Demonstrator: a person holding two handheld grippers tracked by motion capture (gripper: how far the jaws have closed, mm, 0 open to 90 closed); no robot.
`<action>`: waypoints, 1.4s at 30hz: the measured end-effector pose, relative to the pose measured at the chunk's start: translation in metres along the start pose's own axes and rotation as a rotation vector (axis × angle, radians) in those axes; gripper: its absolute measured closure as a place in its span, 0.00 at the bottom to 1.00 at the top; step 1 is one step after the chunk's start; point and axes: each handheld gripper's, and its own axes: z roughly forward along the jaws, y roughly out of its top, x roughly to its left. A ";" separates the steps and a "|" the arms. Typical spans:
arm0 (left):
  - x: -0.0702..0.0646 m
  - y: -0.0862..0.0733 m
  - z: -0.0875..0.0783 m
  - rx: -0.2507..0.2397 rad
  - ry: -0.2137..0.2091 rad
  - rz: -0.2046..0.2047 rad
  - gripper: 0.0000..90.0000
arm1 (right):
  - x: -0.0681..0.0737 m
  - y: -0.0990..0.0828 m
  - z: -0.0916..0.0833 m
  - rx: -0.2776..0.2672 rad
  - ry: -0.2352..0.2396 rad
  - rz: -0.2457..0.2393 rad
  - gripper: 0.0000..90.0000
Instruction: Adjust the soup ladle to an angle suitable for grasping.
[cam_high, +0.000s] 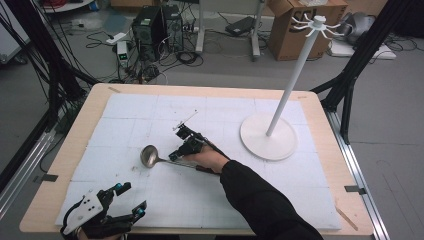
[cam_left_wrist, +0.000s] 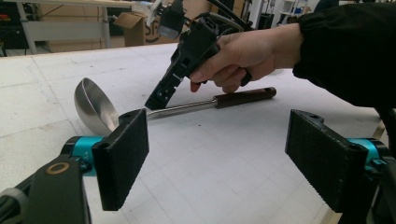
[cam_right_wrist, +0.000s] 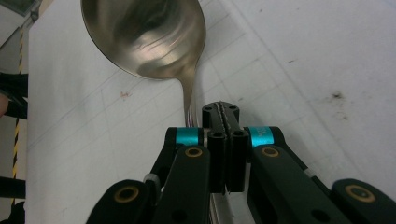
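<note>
**Ladle gripped at mid-table**

Near the middle of the white mat (cam_high: 150, 115), your right gripper (cam_high: 176, 155) has its jaws pressed together on the metal shaft of the ladle (cam_high: 150, 156). From the right gripper view the two black jaws meet with only a thin seam between them, and the shaft runs out from under them to the shiny bowl (cam_right_wrist: 144, 37) ahead. The ladle lies low over the mat (whether the bowl rests on it or sits just above, you cannot tell), with its dark handle (cam_left_wrist: 243, 97) trailing back beneath your right hand (cam_high: 207, 159).

Your left gripper (cam_high: 131, 200) sits at the near left edge of the table (cam_high: 325, 115), well apart from the ladle, its jaws spread wide with nothing between them; the ridged pads (cam_left_wrist: 125, 156) frame the ladle from a distance in the left gripper view.

To the right stands a white rack (cam_high: 280, 120), a round base and a tall pole with hooks on top. On the floor behind it a cardboard box (cam_high: 290, 30) carries dark lettering, too partial to read.
</note>
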 end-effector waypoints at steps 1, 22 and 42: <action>0.000 0.000 0.000 0.000 0.000 0.000 0.25 | 0.001 0.000 0.000 0.005 0.000 -0.006 1.00; -0.003 0.002 0.001 -0.006 -0.011 0.015 0.25 | 0.016 -0.007 -0.026 -0.090 -0.051 -0.042 1.00; -0.011 0.002 0.003 0.002 -0.021 0.030 0.25 | 0.046 -0.121 -0.076 -0.108 -0.066 -0.043 1.00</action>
